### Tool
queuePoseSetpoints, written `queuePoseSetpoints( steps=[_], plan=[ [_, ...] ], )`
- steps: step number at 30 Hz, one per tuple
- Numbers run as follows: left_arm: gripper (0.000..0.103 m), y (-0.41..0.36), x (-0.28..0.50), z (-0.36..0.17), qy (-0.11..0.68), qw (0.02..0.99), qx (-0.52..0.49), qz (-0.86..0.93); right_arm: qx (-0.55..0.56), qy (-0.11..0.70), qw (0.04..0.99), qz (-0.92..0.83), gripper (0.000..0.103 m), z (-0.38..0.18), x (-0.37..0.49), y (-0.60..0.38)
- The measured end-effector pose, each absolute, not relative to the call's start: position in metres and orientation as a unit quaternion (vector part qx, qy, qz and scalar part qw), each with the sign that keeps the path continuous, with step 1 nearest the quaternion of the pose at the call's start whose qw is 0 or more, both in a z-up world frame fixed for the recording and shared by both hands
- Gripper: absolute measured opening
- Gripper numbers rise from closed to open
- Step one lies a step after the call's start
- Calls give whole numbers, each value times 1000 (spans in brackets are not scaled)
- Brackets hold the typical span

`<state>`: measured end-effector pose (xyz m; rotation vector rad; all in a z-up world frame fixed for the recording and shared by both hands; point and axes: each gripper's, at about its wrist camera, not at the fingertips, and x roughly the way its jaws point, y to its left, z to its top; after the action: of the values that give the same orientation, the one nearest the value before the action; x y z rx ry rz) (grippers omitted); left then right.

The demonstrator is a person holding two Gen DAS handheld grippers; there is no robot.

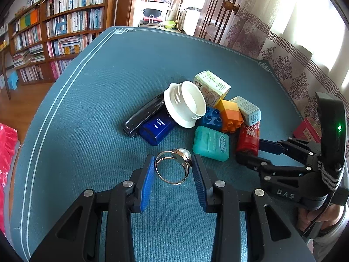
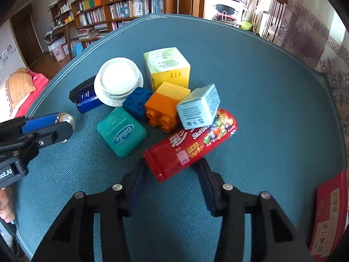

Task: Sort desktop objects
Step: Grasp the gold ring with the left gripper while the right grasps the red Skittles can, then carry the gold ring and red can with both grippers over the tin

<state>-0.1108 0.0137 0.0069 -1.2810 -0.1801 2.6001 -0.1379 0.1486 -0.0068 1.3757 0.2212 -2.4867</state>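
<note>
My left tongs point(image 1: 173, 170) pinched a pearl ring point(image 1: 174, 166) between the blue pads, held just above the table point(image 1: 87, 100). My right tongs point(image 2: 172, 174) straddled the cap end of the red Skittles tube point(image 2: 192, 144) — the pads looked to be touching its sides, though I could not tell whether they gripped firmly. Beyond both tongs the heap was barely started: teal floss box point(image 2: 121, 132), blue brick point(image 2: 137, 103), orange-and-yellow brick point(image 2: 165, 107), a grey carton point(image 2: 198, 110) leaning on the tube, a yellow carton point(image 2: 166, 68), a white lid point(image 2: 118, 80) over a dark blue bottle point(image 1: 157, 128) and a black case point(image 1: 141, 115). Nothing looked sorted yet — I judged nearly everything remained.
</note>
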Motion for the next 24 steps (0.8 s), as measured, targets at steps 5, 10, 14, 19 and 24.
queuePoseSetpoints(
  steps=[5, 10, 14, 19, 24],
  plan=[
    [38, 14, -109, 7, -60, 121, -436, 890, 477, 18, 149, -866, 87, -2, -142, 171],
    [38, 12, -111, 7, -62, 119, -437, 889, 477, -13, 134, -869, 87, 0, -142, 179],
    [38, 13, -111, 6, -61, 120, -439, 888, 490, 3, 94, -867, 80, -5, -147, 172],
    [38, 17, -109, 6, -57, 125, -439, 888, 495, 21, 59, -866, 61, -4, -153, 169],
    [38, 16, -109, 8, -59, 125, -437, 889, 493, 34, 54, -868, 40, -1, -145, 181]
  ],
)
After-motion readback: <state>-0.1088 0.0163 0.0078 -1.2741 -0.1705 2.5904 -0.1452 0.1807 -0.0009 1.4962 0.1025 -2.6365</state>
